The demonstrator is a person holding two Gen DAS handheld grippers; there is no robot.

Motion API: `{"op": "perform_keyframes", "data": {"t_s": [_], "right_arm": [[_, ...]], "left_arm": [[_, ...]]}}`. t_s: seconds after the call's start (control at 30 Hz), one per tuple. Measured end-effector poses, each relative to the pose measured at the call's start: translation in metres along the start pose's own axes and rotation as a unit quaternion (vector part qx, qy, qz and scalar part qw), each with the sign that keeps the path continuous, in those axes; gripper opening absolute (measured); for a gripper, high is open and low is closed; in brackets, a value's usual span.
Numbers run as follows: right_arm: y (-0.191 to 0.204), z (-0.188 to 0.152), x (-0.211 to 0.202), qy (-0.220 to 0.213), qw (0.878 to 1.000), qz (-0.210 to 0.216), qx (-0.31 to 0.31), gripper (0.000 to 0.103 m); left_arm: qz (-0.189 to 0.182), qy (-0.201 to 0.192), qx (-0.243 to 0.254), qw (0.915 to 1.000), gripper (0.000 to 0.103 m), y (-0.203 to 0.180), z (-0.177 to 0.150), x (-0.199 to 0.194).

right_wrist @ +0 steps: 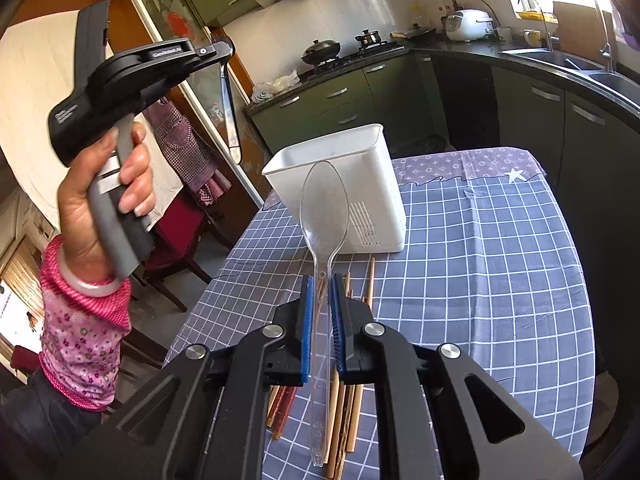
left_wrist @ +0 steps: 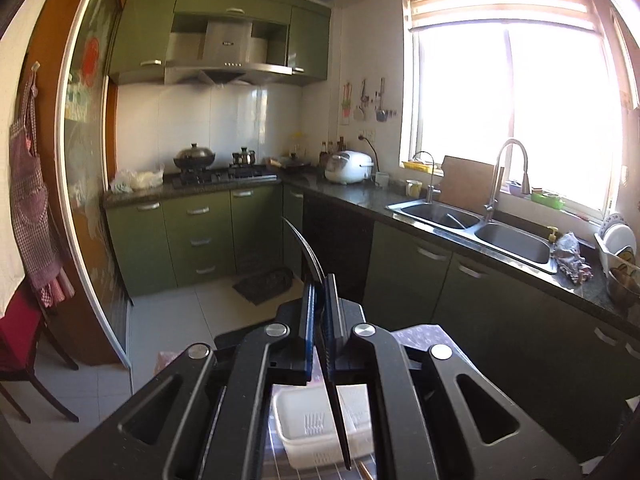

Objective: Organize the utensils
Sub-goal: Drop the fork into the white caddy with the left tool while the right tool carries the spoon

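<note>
My right gripper (right_wrist: 320,282) is shut on the neck of a clear plastic spoon (right_wrist: 324,200), whose bowl points up and forward in front of the white utensil bin (right_wrist: 372,168). The bin stands upright on the checked tablecloth (right_wrist: 480,260). Several wooden chopsticks (right_wrist: 352,400) lie on the cloth under that gripper. A hand holds my left gripper (right_wrist: 224,50) raised at the upper left, shut on a metal spoon (right_wrist: 231,112) that hangs down. In the left wrist view the left gripper (left_wrist: 320,284) clamps that metal spoon (left_wrist: 306,248) edge-on, high above the bin (left_wrist: 312,420).
A hand in a pink sleeve (right_wrist: 88,320) grips the left tool. Green kitchen cabinets (left_wrist: 200,236), a stove (left_wrist: 224,174) and a double sink (left_wrist: 476,224) line the far walls. A red-seated chair (right_wrist: 180,232) stands beside the table's left edge.
</note>
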State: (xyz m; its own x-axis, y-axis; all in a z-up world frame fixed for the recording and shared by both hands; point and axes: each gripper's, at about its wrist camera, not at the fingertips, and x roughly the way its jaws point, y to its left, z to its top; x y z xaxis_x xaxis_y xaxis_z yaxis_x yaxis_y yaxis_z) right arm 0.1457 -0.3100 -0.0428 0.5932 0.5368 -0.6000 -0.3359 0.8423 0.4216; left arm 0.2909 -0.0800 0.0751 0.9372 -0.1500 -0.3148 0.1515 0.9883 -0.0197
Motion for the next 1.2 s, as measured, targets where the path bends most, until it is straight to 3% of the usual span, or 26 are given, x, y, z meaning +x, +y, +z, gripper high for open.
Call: {"op": "perform_keyframes", "data": {"t_s": [0.17,0.4,0.57,0.77,0.87,1.07,1.2], "right_arm": [[-0.009,0.001,-0.004,-0.009,1.000,-0.001,0.008,0.010],[-0.009,0.009,-0.003,-0.012,1.000,0.000,0.004,0.010],[0.000,0.017,0.001,-0.012,1.000,-0.001,-0.009,0.010],[0.014,0.055,0.005,-0.041,0.999,-0.010,-0.026,0.010],[0.024,0.087,0.010,-0.076,0.996,-0.023,-0.037,0.010],[0.033,0.150,0.034,-0.182,0.981,-0.062,-0.039,0.010],[0.038,0.179,0.067,-0.192,0.975,-0.100,-0.048,0.010]], "left_arm": [[0.023,-0.028,0.019,0.9992,0.005,-0.007,-0.010,0.036],[0.037,0.008,0.000,0.9993,0.006,0.007,-0.045,0.066],[0.028,0.025,0.012,0.9992,0.015,0.007,-0.061,0.066],[0.013,0.031,-0.003,0.9994,0.016,0.015,-0.068,0.043],[0.010,0.026,-0.015,0.9995,0.016,0.024,-0.066,0.019],[0.007,0.017,-0.011,0.9998,0.019,0.034,-0.067,-0.030],[0.007,0.011,-0.001,0.9999,0.022,0.038,-0.071,-0.055]]}}
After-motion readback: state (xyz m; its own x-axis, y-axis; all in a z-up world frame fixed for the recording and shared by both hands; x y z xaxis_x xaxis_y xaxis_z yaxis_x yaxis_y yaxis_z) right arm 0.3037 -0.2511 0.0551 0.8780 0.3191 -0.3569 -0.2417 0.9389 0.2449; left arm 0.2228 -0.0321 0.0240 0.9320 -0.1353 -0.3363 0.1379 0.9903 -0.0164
